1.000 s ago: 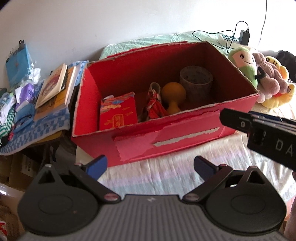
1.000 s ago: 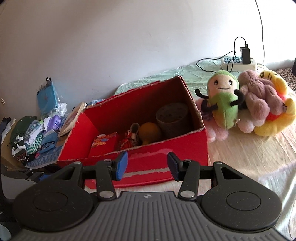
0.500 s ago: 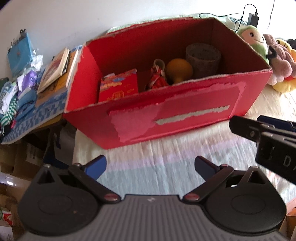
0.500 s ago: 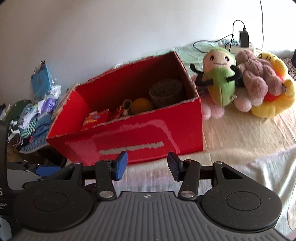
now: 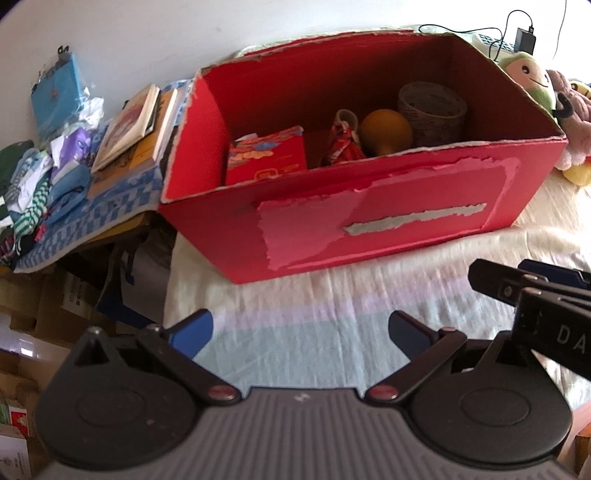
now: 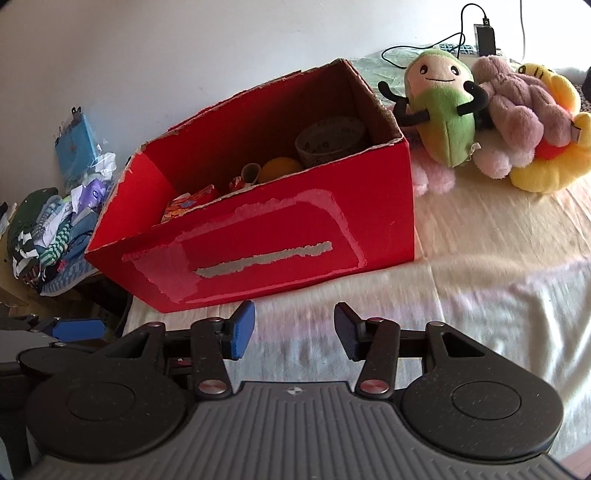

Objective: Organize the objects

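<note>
A red cardboard box (image 5: 388, 229) (image 6: 266, 254) stands open on the bed sheet. Inside it are a red packet (image 5: 267, 157), a small red doll (image 5: 343, 142), an orange gourd (image 5: 386, 131) and a woven cup (image 5: 432, 110). My left gripper (image 5: 301, 330) is open and empty, held back from the box's front wall. My right gripper (image 6: 294, 328) is also open and empty, in front of the box; its black body (image 5: 535, 306) shows at the right of the left wrist view. Plush toys (image 6: 480, 107) lie to the right of the box.
Books (image 5: 135, 118) and a heap of clothes (image 5: 40, 184) sit on a blue checked cloth left of the box. A power strip with a charger (image 6: 480, 33) lies by the wall behind the toys. Cardboard boxes (image 5: 44, 306) stand below the bed's left edge.
Both grippers have drawn back from the box and dropped lower, so its front wall now shows in full. Their jaws stayed as they were.
</note>
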Motion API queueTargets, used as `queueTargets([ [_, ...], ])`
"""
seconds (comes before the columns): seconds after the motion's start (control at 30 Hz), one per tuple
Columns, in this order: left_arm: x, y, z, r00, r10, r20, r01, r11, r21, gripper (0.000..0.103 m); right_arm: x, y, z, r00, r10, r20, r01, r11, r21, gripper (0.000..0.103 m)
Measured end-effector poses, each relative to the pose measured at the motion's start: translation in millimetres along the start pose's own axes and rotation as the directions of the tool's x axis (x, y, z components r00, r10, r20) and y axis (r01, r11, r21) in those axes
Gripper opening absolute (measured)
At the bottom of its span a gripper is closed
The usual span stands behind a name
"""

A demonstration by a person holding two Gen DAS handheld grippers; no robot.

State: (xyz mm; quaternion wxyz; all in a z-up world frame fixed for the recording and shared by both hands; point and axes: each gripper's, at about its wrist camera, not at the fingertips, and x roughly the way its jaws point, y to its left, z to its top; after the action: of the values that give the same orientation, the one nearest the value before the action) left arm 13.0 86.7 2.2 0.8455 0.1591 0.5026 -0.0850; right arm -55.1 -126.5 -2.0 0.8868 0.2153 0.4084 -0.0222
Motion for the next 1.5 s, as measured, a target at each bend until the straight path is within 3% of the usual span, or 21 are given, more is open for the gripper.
queueTargets([
  [0.3, -1, 5, 5, 1.000, -0.015, 0.008, 0.015, 1.000, -0.003, 0.100, -5, 3, 2, 1.000, 0.009, 0.030, -0.009, 1.000, 0.003, 0.050],
  [0.5, -14, 2, 12, 0.997, -0.024, 0.073, 0.022, 0.999, 0.031, 0.100, -8, -1, 8, 0.999, 0.002, 0.052, -0.004, 0.999, 0.040, 0.050],
  [0.87, -26, 6, 31, 0.990, -0.074, 0.121, 0.067, 0.996, 0.063, 0.100, -19, -1, 22, 0.995, -0.034, 0.095, 0.027, 0.997, 0.068, 0.051],
  [1.23, -33, 10, 62, 0.981, -0.072, 0.182, 0.059, 0.995, 0.077, 0.100, -31, 14, 38, 0.980, -0.069, 0.186, 0.065, 0.998, 0.026, 0.056],
  [1.5, -20, 13, 75, 0.986, -0.057, 0.158, 0.049, 0.997, 0.056, 0.100, -29, 10, 52, 0.971, -0.084, 0.224, 0.074, 0.996, 0.053, 0.056],
])
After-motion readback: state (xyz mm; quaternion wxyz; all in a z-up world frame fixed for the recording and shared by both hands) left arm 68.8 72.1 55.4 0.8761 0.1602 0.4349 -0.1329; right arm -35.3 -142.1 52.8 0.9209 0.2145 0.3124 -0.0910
